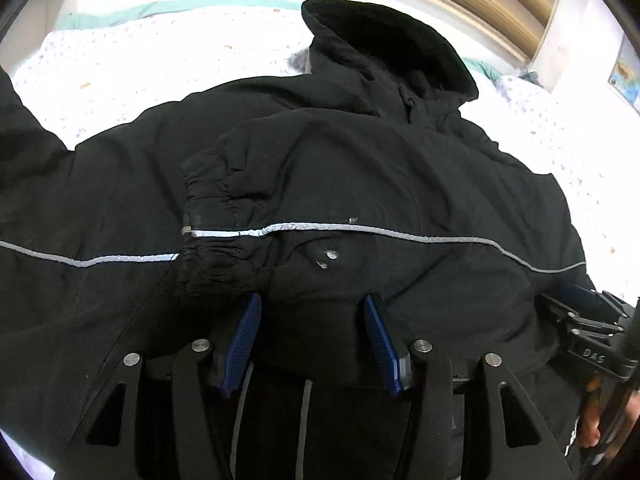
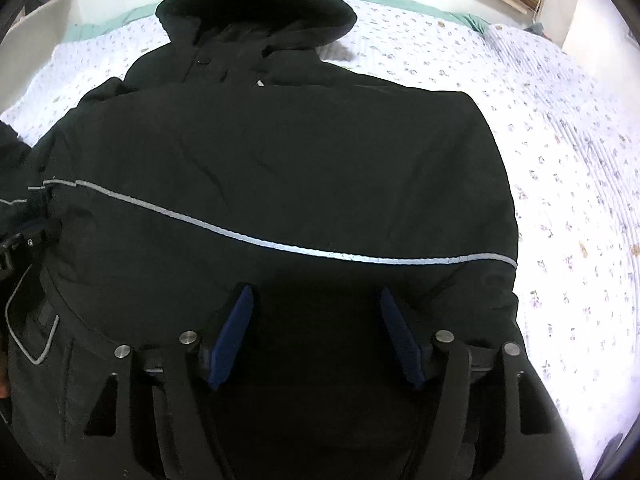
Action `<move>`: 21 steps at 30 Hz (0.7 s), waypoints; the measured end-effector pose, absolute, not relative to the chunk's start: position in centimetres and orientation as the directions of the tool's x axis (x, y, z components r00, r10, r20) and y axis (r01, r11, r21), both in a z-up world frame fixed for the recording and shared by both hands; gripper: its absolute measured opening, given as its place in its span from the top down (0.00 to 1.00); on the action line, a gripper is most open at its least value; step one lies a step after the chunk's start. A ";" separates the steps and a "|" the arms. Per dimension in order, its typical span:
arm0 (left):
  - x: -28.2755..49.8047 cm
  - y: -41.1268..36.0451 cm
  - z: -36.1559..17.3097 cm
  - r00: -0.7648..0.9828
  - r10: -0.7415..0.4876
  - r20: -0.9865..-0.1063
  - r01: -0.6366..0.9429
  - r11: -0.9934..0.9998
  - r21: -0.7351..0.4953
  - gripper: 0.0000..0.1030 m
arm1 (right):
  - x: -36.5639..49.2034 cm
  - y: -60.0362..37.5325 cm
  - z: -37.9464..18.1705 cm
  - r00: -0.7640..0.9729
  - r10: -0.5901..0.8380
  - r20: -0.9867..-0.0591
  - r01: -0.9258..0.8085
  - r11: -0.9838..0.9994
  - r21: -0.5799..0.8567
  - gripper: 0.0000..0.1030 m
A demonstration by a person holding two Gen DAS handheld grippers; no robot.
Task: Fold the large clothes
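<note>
Our left claw (image 1: 312, 314) and right claw (image 2: 318, 304) gape wide, the black hooded jacket (image 1: 340, 168) spread just ahead on the bed (image 1: 132, 68).

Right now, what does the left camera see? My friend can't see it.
A big black jacket with a silver stripe lies on a flowery white bed, one sleeve folded across it. The open left gripper sits at its bottom edge.

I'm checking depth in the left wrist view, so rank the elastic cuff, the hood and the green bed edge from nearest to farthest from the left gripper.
From the left gripper:
1. Cuff: just ahead, left of the fingers.
2. Hood: farther up, to the right.
3. Green edge: far side of the bed, upper left.
</note>
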State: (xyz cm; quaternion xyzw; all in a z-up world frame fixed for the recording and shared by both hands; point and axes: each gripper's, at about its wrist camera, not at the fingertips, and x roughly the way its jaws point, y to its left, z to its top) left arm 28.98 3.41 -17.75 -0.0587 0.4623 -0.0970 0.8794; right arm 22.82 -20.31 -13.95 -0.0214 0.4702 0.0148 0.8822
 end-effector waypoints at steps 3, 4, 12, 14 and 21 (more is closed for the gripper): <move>29.1 4.0 -17.6 0.551 -0.230 -0.802 0.109 0.973 -0.204 0.46 | 22.2 -20.5 -14.0 0.559 0.075 -0.826 -0.089 0.996 0.030 0.08; 28.9 4.0 -17.4 0.555 -0.224 -0.801 0.110 0.974 -0.196 0.46 | 22.1 -20.0 -13.9 0.563 0.072 -0.823 -0.090 0.996 0.025 0.07; 24.0 4.4 -14.5 0.592 -0.167 -0.788 0.084 0.986 -0.146 0.41 | 20.7 -18.8 -14.2 0.637 0.023 -0.770 -0.088 0.995 -0.043 0.03; 22.8 5.8 -13.7 0.587 -0.189 -0.788 0.084 0.981 -0.173 0.41 | 20.6 -18.9 -14.3 0.650 0.028 -0.759 -0.090 0.995 -0.040 0.03; 20.0 17.4 -9.5 0.683 -0.121 -0.720 -0.050 0.976 -0.211 0.41 | 20.1 -18.8 -14.5 0.682 0.025 -0.731 -0.089 0.995 -0.050 0.03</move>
